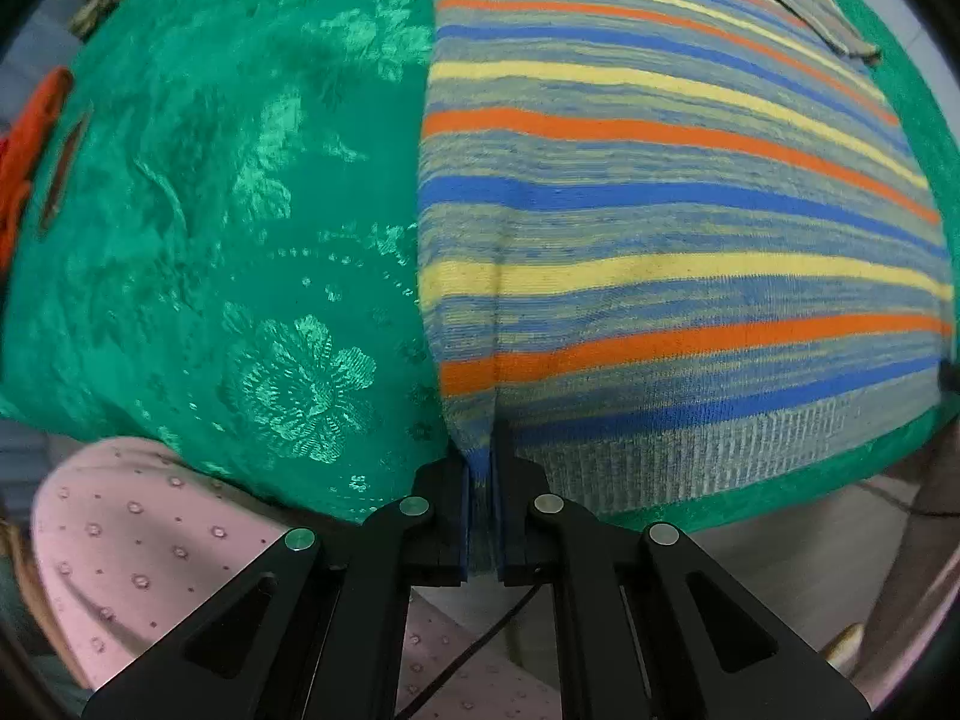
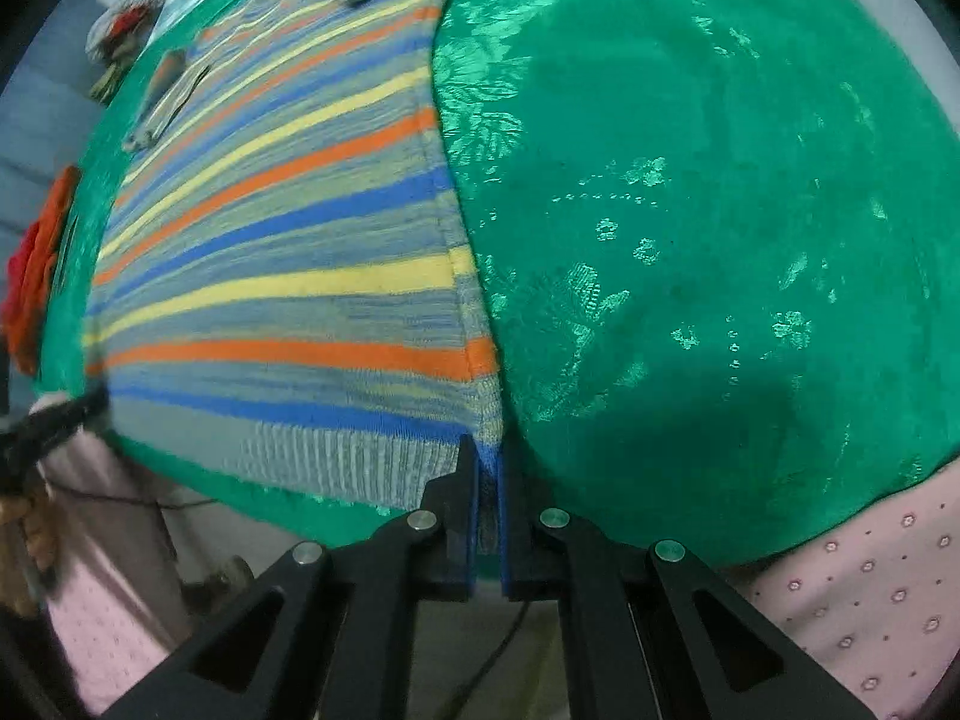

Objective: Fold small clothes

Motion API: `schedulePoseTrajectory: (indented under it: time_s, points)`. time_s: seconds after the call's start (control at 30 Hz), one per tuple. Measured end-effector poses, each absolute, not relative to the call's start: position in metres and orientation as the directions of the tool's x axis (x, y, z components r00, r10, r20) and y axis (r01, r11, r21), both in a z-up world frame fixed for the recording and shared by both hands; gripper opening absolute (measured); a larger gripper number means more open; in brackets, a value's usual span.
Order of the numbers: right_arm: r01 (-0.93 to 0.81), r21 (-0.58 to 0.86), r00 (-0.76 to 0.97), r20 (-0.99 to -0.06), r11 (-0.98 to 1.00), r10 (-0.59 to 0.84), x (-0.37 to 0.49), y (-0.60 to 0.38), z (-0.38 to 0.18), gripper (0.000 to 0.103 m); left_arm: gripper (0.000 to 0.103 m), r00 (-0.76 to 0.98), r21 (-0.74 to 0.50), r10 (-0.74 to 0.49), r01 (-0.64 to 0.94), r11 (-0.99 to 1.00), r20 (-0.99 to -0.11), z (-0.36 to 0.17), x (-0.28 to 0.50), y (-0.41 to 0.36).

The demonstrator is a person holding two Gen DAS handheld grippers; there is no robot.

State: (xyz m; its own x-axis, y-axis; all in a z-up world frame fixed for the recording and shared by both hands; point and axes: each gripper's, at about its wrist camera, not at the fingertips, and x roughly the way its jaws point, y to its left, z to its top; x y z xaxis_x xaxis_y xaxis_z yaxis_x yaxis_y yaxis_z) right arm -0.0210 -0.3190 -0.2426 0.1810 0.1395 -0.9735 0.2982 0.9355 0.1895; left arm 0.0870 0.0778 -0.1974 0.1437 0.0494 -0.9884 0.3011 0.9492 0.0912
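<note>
- Slippage is my main worry: each gripper has only a thin bite of ribbed hem, and if I lift unevenly, one corner could pull free and the fold would go crooked.
- Dragging is the second risk; the green tablecloth (image 1: pixel 228 192) looks slick and loose, so I judge a low, sideways pull could bunch it up under the garment or skid the whole piece.
- The sleeves lying on the far part of the body could flop out during a lift and spoil the shape, as I read it.
- My left gripper (image 1: pixel 480 516) has its jaws nearly together, clamped on the near left corner of the striped sweater (image 1: pixel 660 210), with a narrow pleat of knit pinched between the pads.
- My right gripper (image 2: pixel 489 510) is likewise closed down on the near right corner of the same hem, fabric filling the slim gap between its pads.
- The sweater lies flat on the tablecloth, hem at the near table edge, collar end far from me; in the right wrist view it spreads to the left of the gripper.
- Some red-orange clothing (image 2: pixel 36 276) sits at the left edge of the table, well apart from the sweater.
- My judgement: the bottom-to-top fold is about to start, nothing folded lengthwise yet.
</note>
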Motion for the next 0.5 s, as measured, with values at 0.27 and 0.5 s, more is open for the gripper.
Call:
schedulePoseTrajectory:
  time_s: [0.27,0.5]
  points:
    - [0.209,0.106,0.184,-0.981,0.972,0.067,-0.021,-0.337,-0.184,0.049,0.071,0.333,0.264,0.171,0.258,0.93,-0.927,-0.13,0.071,0.085]
    - [-0.022,-0.272,0.44,-0.867,0.962,-0.236,0.058,-0.353,-0.094,0.072,0.095,0.593,0.04,-0.085,0.195,0.98,-0.8,-0.082,0.106,0.043]
